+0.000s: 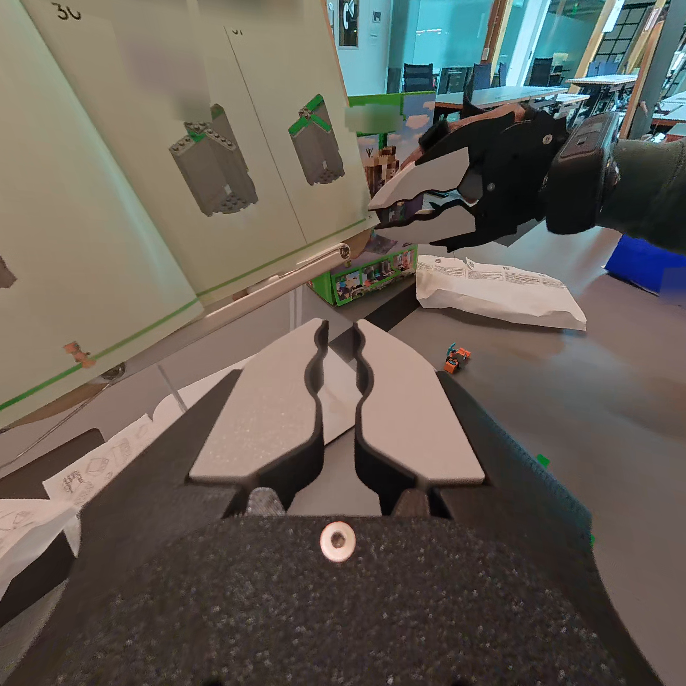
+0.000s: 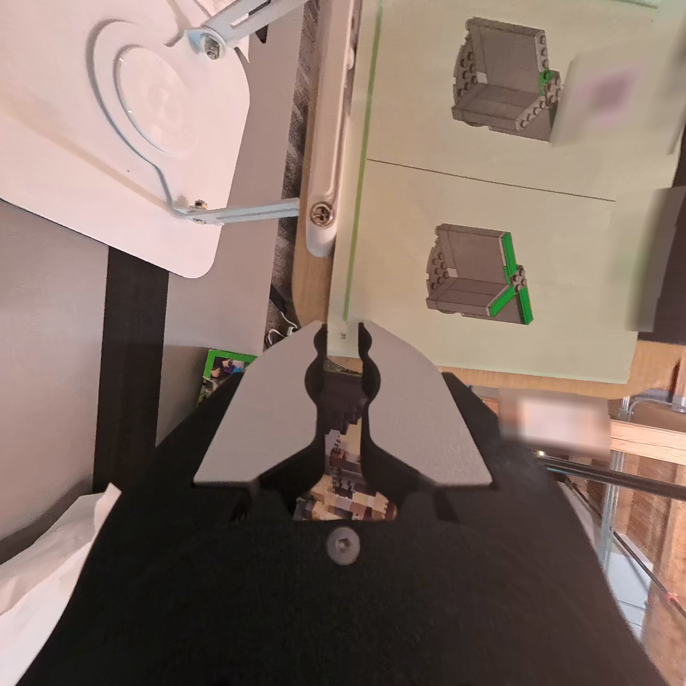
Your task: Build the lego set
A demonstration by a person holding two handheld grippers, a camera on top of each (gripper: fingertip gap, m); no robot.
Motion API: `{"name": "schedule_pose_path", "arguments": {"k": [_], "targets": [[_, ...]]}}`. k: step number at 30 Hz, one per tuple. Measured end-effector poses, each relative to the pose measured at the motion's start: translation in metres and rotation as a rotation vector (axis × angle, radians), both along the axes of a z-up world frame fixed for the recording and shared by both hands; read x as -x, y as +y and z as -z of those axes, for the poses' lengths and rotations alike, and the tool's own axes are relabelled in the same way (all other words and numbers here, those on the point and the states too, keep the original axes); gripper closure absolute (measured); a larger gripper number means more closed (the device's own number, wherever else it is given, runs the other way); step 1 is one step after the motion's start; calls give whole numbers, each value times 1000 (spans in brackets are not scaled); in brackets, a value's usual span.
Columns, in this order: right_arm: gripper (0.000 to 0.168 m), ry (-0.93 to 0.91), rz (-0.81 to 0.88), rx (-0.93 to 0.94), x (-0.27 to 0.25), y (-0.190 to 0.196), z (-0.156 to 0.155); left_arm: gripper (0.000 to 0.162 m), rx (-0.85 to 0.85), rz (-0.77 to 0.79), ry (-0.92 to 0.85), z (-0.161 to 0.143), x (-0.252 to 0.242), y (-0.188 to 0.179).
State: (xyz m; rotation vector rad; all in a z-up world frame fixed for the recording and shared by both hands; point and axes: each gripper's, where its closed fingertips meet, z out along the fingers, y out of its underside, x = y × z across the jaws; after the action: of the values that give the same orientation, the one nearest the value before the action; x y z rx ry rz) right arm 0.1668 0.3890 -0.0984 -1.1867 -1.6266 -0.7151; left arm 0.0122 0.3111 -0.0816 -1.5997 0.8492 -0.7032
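Right claw (image 2: 342, 326) sits at the lower outer corner of the booklet (image 1: 230, 148) page, jaws slightly apart with the page edge between them, not yet pinched. Left claw (image 1: 339, 326) hangs empty and parted below the booklet, farther off. Probably a page turn. A small orange lego piece (image 1: 457, 359) lies on the table (image 1: 557, 427), right of the booklet.

Left gripper (image 1: 339, 328): matt grey finger plates on a grainy black plastic body. Instruction booklet (image 1: 156, 156): smooth paper, printed — held on a white metal stand (image 2: 122, 122) with a wood-look panel. Box (image 1: 371, 274): glossy printed card. Bag (image 1: 497, 293): crinkled white paper. Table (image 1: 557, 408): matt grey.
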Motion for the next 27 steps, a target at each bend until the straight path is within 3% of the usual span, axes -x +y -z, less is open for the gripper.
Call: {"name": "schedule_pose_path", "arguments": {"k": [4,11,15,21,27], "targets": [[151,-39,19,-64,-1,5,3,150,-2,0,4,3,-2,-1],[164,-29,14,-28,-2,5,5,150,-25,-14,47,9,2,-1],[167,68,36,94,-1,3,4,149,-47,-14,78,12,-2,0],[168,318,123,421,-2,2,5,148,-98,-2,147,13,-18,4],[168,393,157,543,-2,2,2,143,-160,-8,206,8,-34,16]]}}
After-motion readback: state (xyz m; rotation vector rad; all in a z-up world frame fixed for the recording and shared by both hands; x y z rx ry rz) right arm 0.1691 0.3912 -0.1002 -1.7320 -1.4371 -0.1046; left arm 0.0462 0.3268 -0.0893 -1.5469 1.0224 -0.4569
